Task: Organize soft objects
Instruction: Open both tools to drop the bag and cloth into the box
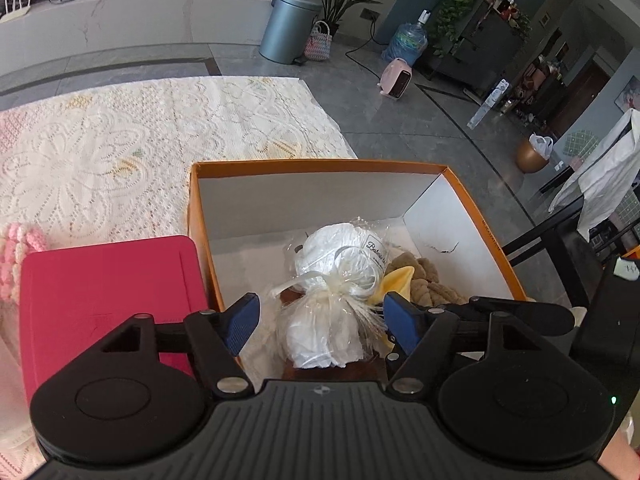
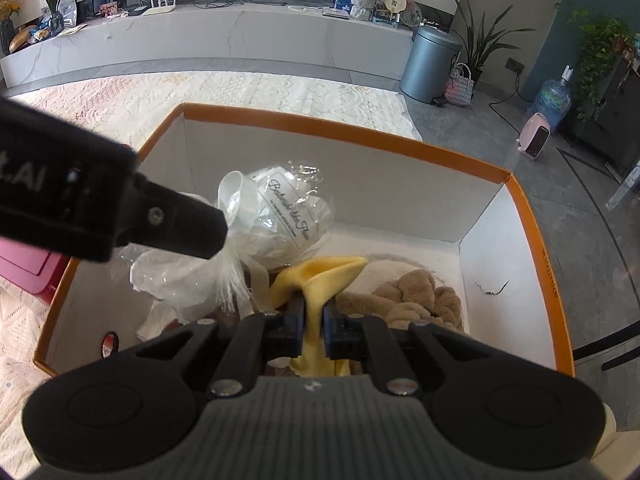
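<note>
- Left tongs [image 1: 320,320] spread wide, pads either side of a wrapped white bundle [image 1: 340,264] without touching it.
- Right tongs [image 2: 314,320] pinch a yellow cloth [image 2: 320,276].
- Bundle, cloth and brown plush [image 2: 416,296] lie inside the orange box [image 2: 360,136].

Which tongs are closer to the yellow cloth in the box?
Right. The right tongs are clamped on the yellow cloth; the left tongs stand open around the wrapped white bundle beside it.

Bright daylight, glare on the plastic wrap [image 1: 340,264], fisheye-curved edges, corners perhaps slightly soft.
</note>
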